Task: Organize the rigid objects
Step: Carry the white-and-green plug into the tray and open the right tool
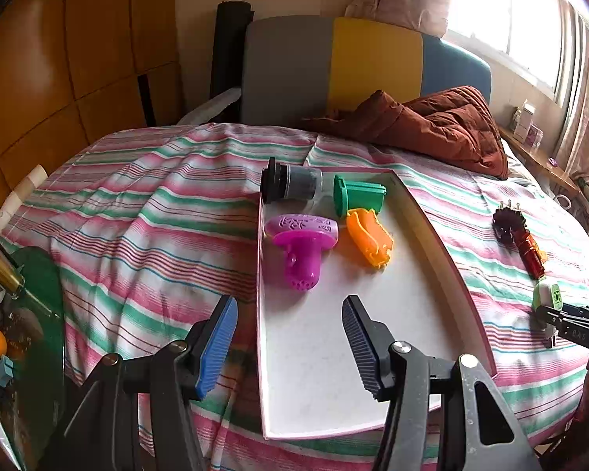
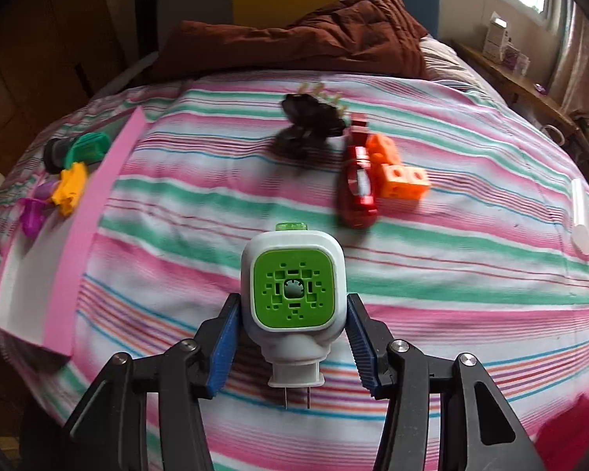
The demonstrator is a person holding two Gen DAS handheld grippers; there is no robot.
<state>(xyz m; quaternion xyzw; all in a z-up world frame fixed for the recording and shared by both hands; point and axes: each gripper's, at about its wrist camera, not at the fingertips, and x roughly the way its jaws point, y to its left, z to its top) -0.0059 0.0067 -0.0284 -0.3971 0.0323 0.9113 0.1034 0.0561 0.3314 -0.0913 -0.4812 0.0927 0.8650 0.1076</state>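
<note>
Pinching the white-and-green plug (image 2: 292, 294) between both pads, the right claw (image 2: 292, 333) holds it above the striped bedspread (image 2: 451, 274).

The bed (image 2: 412, 235) wears striped woven cloth, matt and creased. The tray (image 1: 326, 353) looks smooth and matt white, perhaps speckled plastic. The plug-in device (image 2: 292, 294) is glossy white plastic with a matt green face. The fingers (image 1: 216, 345) carry ribbed blue pads.

Four toys (image 1: 300, 249) in tray (image 1: 326, 373)
</note>
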